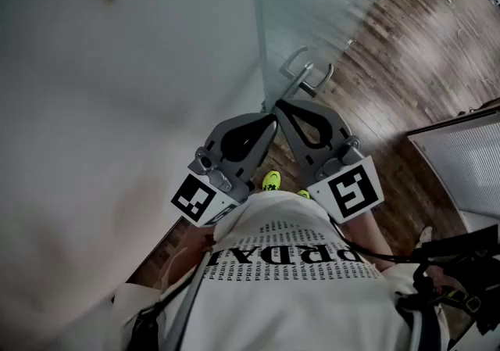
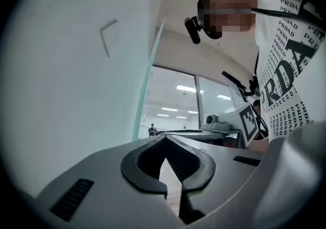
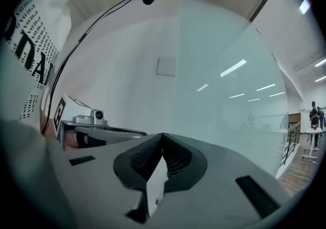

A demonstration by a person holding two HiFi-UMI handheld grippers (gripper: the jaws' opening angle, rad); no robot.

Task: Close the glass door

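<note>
Left gripper (image 1: 268, 121) has its jaws pressed together at the tips with nothing between them, and the right gripper (image 1: 281, 105) is likewise closed and empty; the two sit side by side, tips almost meeting. The tips lie just below the metal handle (image 1: 306, 76) of the glass door (image 1: 328, 5), whose near edge stands beside the white wall (image 1: 117, 107); contact with handle or pane cannot be confirmed from any view. The door's top is cut off by the frame, its foot is hidden behind the grippers, and the wooden floor (image 1: 406, 52) beyond is blurred.
</note>
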